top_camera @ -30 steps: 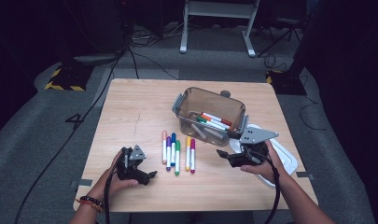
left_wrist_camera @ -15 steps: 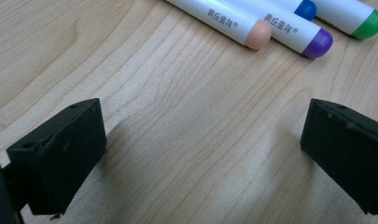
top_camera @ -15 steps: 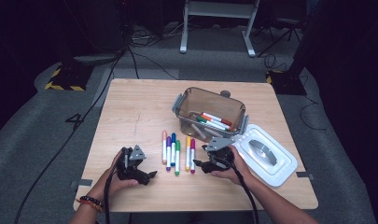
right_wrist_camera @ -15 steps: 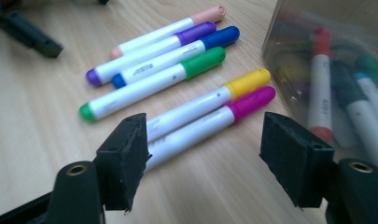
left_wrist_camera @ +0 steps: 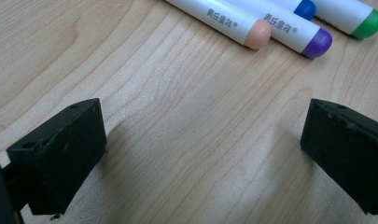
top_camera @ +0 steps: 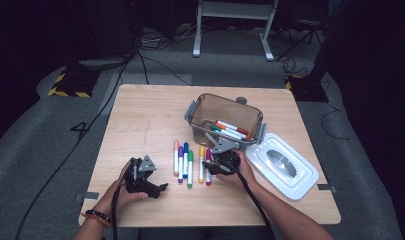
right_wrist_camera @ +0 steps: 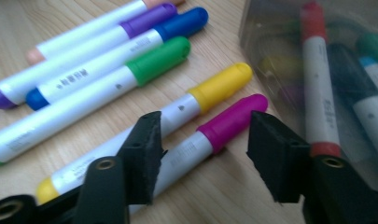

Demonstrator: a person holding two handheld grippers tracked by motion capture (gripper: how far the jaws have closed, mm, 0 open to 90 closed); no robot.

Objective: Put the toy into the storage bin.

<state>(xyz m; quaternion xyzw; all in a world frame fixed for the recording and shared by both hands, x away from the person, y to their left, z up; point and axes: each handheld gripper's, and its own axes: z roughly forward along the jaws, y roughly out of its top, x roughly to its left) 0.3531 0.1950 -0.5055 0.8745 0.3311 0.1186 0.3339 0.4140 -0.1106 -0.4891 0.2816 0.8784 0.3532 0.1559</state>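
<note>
Over magenta marker (right_wrist_camera: pixel 224 123) — right claw (right_wrist_camera: pixel 203 154) low, closing | left claw (left_wrist_camera: pixel 200 154) wide

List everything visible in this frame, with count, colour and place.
table: one, light wood, centre of the high view.
loose markers: six, white barrels with peach, purple, blue, green, yellow and magenta caps, in a row on the table.
bin: one, clear brownish plastic with grey latches, behind the row; more markers lie inside, count unclear.
lid: one, white, flat on the table right of the bin.
magenta marker: between the right jaws, not yet pinched.
left gripper: black, open over bare wood, left of the row.
right gripper: black, jaws have just been closing, straddling the magenta marker.
</note>
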